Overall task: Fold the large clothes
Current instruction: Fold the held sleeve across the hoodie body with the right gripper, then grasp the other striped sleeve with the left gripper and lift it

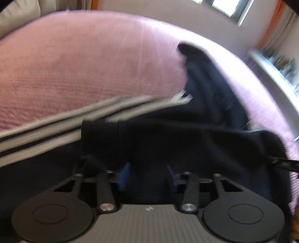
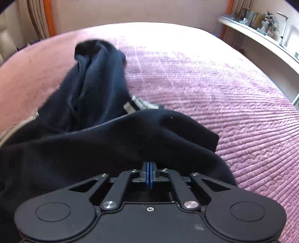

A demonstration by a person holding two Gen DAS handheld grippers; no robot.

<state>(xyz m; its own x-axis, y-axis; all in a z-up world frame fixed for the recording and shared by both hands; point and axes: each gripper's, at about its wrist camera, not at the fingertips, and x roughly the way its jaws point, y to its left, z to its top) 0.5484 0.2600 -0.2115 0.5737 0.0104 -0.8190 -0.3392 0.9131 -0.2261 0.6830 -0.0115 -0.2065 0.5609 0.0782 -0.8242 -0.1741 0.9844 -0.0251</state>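
The dark garment [image 2: 97, 89] lies bunched on the pink bedspread [image 2: 214, 93], one long part trailing toward the far side of the bed and the nearer bulk heaped in loose ridges up to both grippers. No flat panel or clean crease shows anywhere, so the folding looks barely begun: the cloth has still to be spread out, then folded. The right gripper [image 2: 149, 175] has its blue pads pressed together, their tips buried under a fold of the garment; it seems to be pinching that edge, though the contact itself is hidden. The left gripper [image 1: 147, 175] stands partly spread with dark cloth filling the gap between the blue pads; whether they press on it I cannot tell, since the view is blurred. The left view alone shows the pale stripes [image 1: 56, 127] running along one side of the garment across the bedspread, with a window [image 1: 226, 7] beyond. The right view is sharp and gives the ribbed quilting, a small pale tag or fastening [image 2: 142, 104] on the garment, and a wall shelf [image 2: 261, 35] with books and a lamp.
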